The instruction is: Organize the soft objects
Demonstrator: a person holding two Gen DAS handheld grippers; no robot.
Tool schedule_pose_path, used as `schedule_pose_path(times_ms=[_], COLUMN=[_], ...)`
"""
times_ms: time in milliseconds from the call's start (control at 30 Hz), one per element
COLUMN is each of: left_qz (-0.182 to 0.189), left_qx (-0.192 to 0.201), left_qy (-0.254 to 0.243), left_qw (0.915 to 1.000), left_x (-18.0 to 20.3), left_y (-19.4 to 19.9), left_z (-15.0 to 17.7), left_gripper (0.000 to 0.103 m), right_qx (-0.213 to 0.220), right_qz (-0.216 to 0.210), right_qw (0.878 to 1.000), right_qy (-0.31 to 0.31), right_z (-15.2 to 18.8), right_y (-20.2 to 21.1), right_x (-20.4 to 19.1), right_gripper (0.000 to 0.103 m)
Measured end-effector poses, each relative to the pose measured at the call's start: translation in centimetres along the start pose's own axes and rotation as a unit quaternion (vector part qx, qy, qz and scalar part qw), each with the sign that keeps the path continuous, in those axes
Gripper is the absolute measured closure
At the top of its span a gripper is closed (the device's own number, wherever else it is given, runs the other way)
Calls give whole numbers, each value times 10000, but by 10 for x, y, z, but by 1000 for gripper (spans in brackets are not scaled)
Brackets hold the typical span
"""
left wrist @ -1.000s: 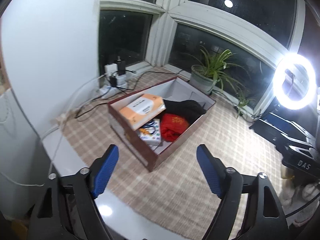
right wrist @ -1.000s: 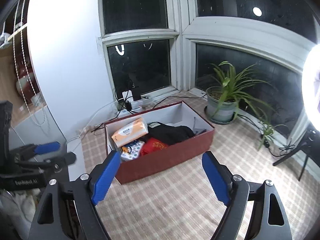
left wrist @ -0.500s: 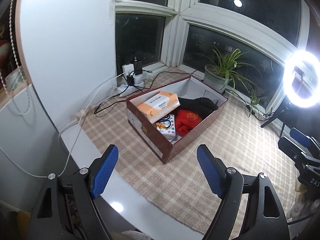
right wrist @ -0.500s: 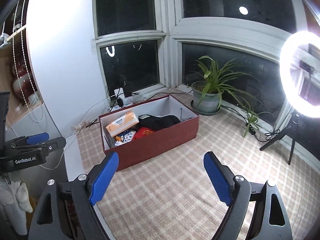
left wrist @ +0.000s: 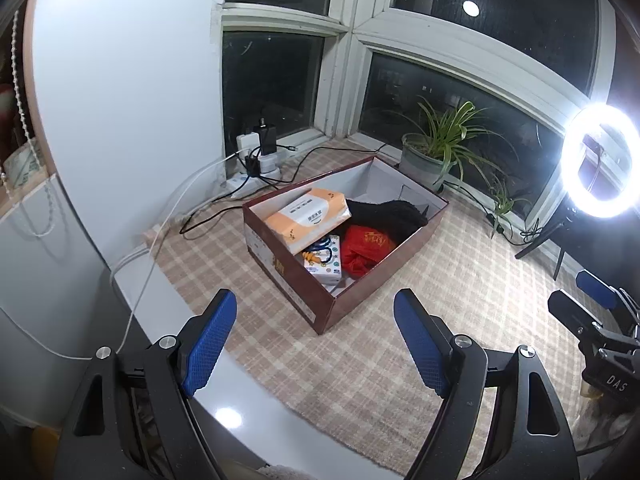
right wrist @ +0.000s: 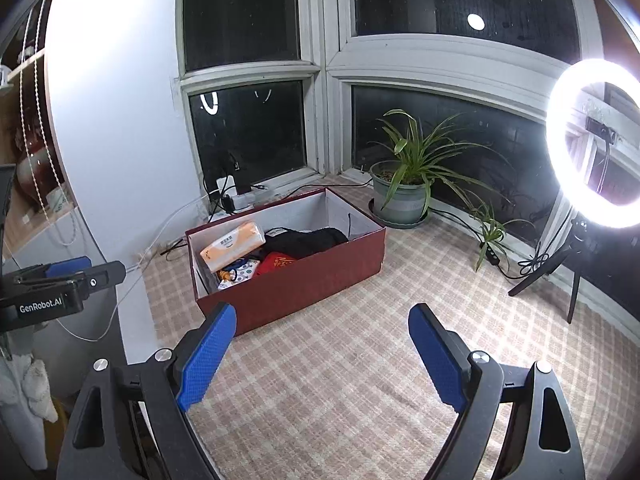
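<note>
1. Checked mat point(left wrist: 460, 280) by dark bay window carries red box point(right wrist: 304, 284).
2. Tissue pack point(left wrist: 306, 218), black cloth point(left wrist: 388, 214), red bag point(left wrist: 366, 246) sit inside, already gathered.
3. Left gripper point(left wrist: 314, 340), right gripper point(right wrist: 322, 354): fingers wide apart, holding nothing, well short of box.

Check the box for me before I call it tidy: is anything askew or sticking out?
The orange tissue pack lies tilted in the red box, propped on the smaller patterned pack. Black cloth and red bag sit bunched inside; nothing has spilled.
</note>
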State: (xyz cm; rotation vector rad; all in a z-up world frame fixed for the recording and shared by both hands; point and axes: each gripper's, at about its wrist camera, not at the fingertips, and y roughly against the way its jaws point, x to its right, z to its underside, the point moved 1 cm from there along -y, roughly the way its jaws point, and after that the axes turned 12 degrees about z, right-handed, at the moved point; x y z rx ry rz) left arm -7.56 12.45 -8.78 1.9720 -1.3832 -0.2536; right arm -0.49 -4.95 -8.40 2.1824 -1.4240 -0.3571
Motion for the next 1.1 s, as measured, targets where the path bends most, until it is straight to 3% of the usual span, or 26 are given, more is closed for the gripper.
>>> schedule_pose_path(times_ms=[1100], left_qz=[57], left_qx=[-5], left_qy=[-141], left_qw=[9999], left_x=[7], left_y=[-6], left_z=[1], left_gripper=[22], right_qx=[-156], right_qz=[105], right_qw=[9998], right_qy=[-102], right_z=[8], right_y=[-8], right_x=[6], right_gripper=[18])
